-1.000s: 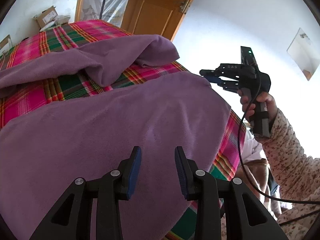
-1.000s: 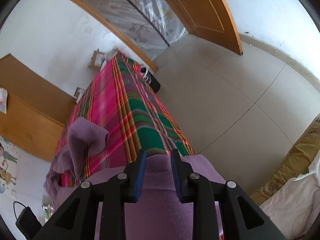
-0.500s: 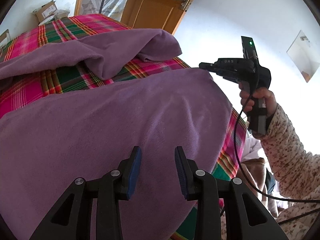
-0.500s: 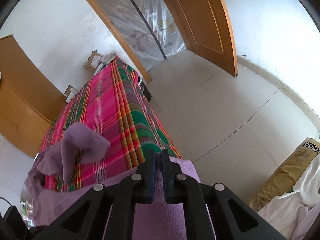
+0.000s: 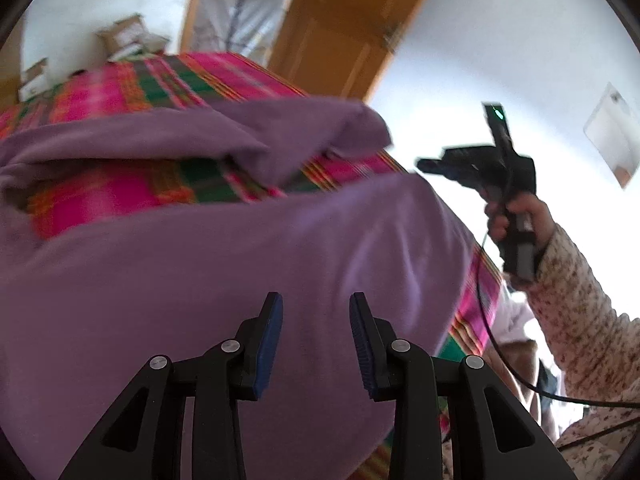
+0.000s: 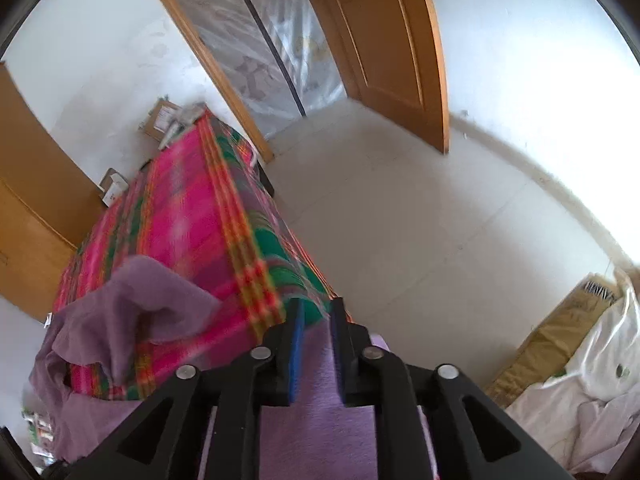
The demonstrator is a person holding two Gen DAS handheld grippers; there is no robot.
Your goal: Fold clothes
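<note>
A purple fleece garment (image 5: pixel 240 272) lies spread over a bed with a pink and green plaid cover (image 5: pixel 120 196). One bunched part of it (image 5: pixel 280 136) is folded back farther up the bed. My left gripper (image 5: pixel 315 300) hovers open over the flat purple cloth, gripping nothing. The right gripper (image 5: pixel 424 166), held by a hand in a floral sleeve, sits at the garment's far right corner. In the right wrist view its jaws (image 6: pixel 318 306) are opening, with the edge of the purple cloth (image 6: pixel 320 420) between the blue pads.
The bed's right edge drops to a pale tiled floor (image 6: pixel 420 220). An orange wooden door (image 6: pixel 392 40) stands open beyond. Cardboard boxes (image 5: pixel 128 36) sit at the bed's far end. A wooden wardrobe (image 6: pixel 28 200) is on the left, white bags (image 6: pixel 592 360) on the right.
The right jaws shut on the cloth's corner half a second ago and have since parted again. Both grippers have shifted, and the current views are motion-blurred.
</note>
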